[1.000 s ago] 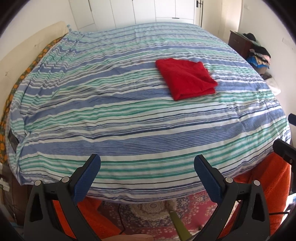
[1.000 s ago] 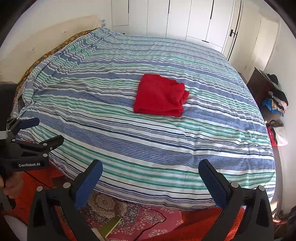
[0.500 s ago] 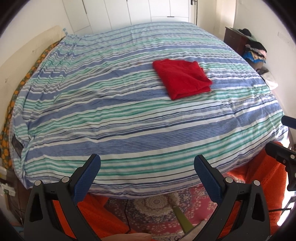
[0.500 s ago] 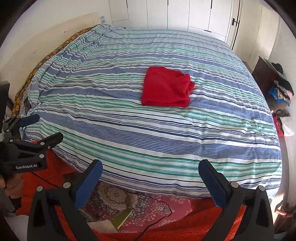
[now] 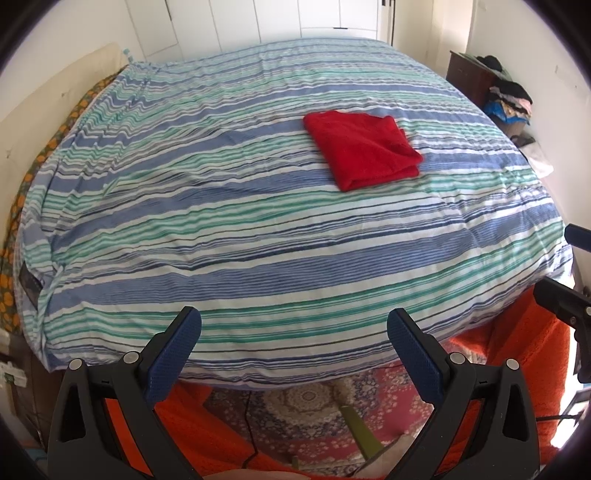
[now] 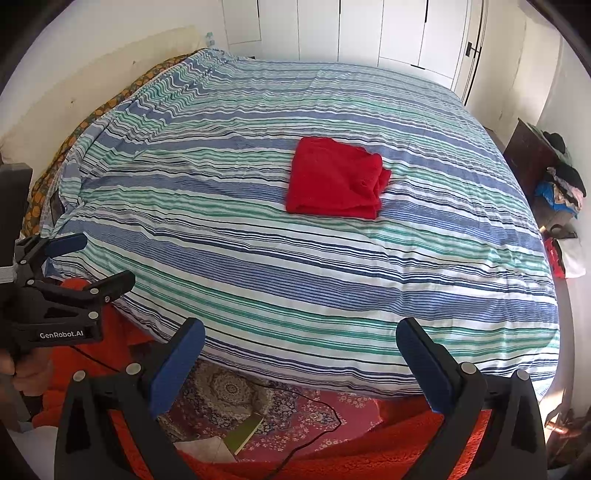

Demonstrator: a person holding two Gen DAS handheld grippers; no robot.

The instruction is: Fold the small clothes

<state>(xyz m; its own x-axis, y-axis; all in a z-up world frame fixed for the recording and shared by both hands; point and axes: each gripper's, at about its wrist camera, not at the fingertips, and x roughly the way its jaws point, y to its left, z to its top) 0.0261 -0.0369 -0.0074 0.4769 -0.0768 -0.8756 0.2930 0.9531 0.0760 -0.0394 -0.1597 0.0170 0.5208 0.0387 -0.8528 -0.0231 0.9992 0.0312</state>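
A red garment (image 5: pixel 364 147) (image 6: pixel 336 179) lies folded into a rough square on the striped bedspread (image 5: pixel 221 206) (image 6: pixel 258 258), right of the bed's middle. My left gripper (image 5: pixel 293 328) hangs open over the bed's near edge, far from the garment, nothing between its blue pads. My right gripper (image 6: pixel 301 339) is open too, also back at the foot of the bed. In the right wrist view the left gripper (image 6: pixel 88 258) shows at the left edge, held by a hand (image 6: pixel 22 369).
An orange blanket (image 6: pixel 406 443) and a patterned red rug (image 5: pixel 295 406) lie on the floor below the bed's edge. A dark cabinet (image 6: pixel 532 155) piled with clothes stands at the right wall. White wardrobe doors (image 6: pixel 369 33) close the far end.
Both grippers have drawn back and risen slightly from the bed; the garment looks a little farther away. The garment itself has not moved.
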